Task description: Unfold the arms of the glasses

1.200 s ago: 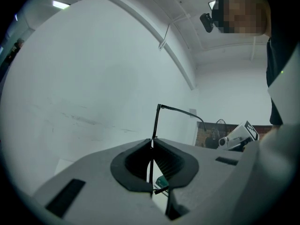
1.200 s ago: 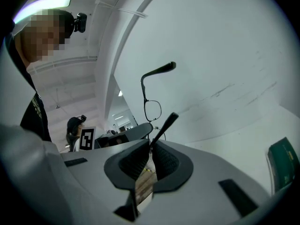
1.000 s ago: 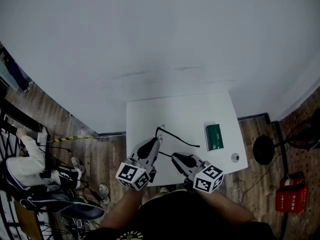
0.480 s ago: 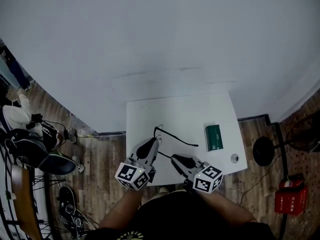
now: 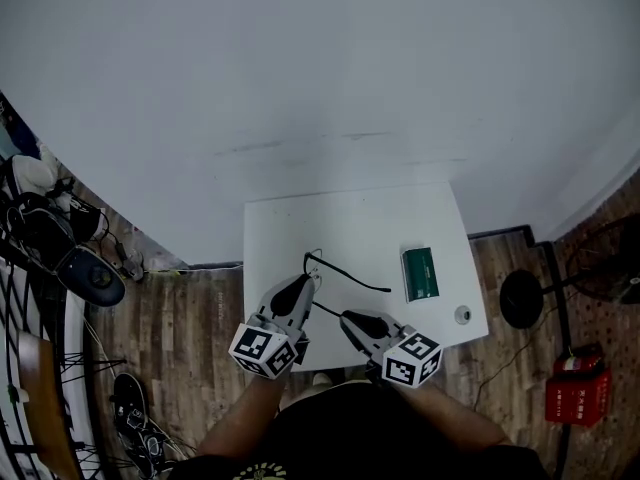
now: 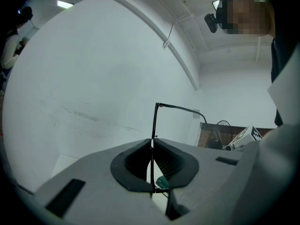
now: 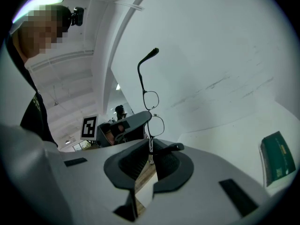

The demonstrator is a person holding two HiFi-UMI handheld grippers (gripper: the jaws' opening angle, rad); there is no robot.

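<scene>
Glasses apart from green case

Open tabletop beyond the glasses; green box at right.

The white table was seen steeply from overhead by the head camera, with the left gripper and right gripper at 6 o'clock. Each gripper camera was mounted close behind its own jaws and aimed roughly level along them. The glasses were shared by all three views.
</scene>
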